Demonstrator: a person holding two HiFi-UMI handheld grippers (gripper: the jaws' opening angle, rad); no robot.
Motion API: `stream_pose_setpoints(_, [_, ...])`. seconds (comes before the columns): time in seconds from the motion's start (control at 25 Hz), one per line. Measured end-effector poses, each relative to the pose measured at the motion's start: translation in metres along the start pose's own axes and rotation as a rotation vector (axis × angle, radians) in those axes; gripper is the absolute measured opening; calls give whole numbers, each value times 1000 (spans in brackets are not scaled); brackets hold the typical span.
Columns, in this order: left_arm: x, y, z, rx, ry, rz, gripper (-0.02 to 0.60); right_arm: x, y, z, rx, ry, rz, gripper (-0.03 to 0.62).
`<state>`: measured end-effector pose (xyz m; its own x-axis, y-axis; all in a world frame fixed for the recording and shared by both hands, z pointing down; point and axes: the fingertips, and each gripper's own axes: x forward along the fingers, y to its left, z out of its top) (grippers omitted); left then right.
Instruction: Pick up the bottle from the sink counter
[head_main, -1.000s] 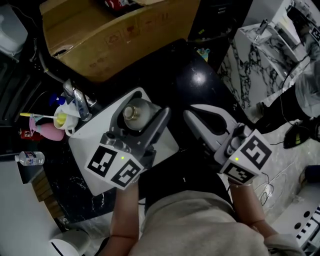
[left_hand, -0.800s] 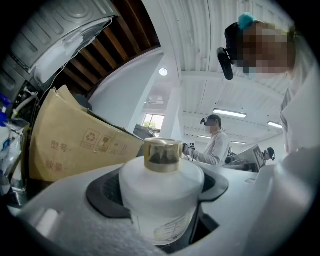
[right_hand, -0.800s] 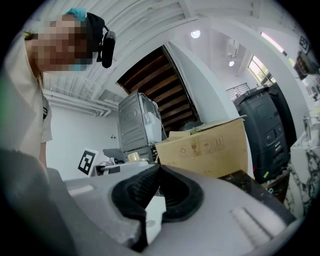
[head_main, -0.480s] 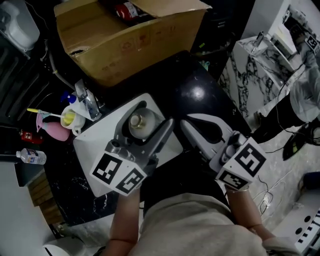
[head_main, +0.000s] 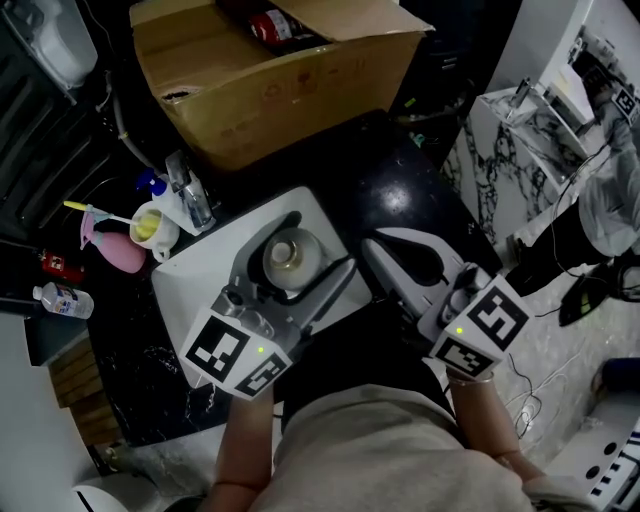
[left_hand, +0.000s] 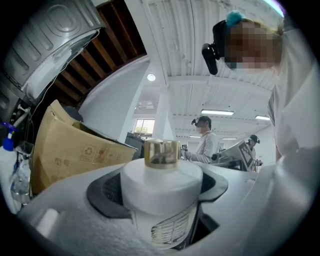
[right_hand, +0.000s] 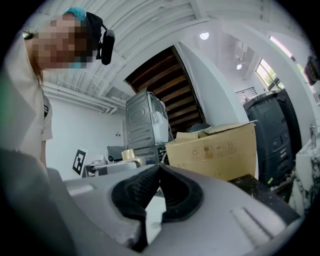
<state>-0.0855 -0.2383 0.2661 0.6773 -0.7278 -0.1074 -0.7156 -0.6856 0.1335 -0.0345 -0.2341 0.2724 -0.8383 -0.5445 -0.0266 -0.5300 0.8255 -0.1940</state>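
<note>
Looking down from the head view, I count two grippers, each carrying one marker cube. The left gripper (head_main: 306, 247) has its two jaws curved round the one white bottle (head_main: 289, 259), one on each side, closed against its body. The bottle stands upright over the white sink (head_main: 200, 275), which is set in the black counter (head_main: 400, 175); I cannot tell whether its base touches the sink. The right gripper (head_main: 378, 243) lies just beside it over the counter's dark edge, jaws pressed together and empty. Behind the sink stands one tap (head_main: 190, 190), one cup (head_main: 150, 226) with something yellow in it, and, off to the side, one small clear bottle (head_main: 61, 298) lying down. One cardboard box (head_main: 270, 85) stands at the back of the counter with one red can (head_main: 280, 25) in it.

In the left gripper view the bottle (left_hand: 161, 192) fills the gap between the two dark pads, which hug its shoulders. It has one gold cap (left_hand: 161, 153) and a printed label low on its front. The cardboard box (left_hand: 65, 150) stands to the left. Two people (left_hand: 205, 142) wearing headsets stand far across the room.

In the right gripper view the right gripper (right_hand: 159, 169) has its two dark pads meeting at the tips, with nothing held between them. Beyond them are the cardboard box (right_hand: 215, 150) and the gold cap (right_hand: 129, 154) of the bottle.
</note>
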Motion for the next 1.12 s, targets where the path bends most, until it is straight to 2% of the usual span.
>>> stream_pose_setpoints(0.28, [-9, -2, -4, 12, 11, 10, 356, 3, 6, -2, -14, 5, 5, 2])
stream_pose_setpoints(0.64, [-17, -11, -4, 23, -15, 8, 354, 6, 7, -5, -22, 4, 4, 2])
stream_pose_setpoints(1.12, [-17, -9, -10, -25, -21, 5, 354, 10, 13, -7, -52, 15, 43, 2])
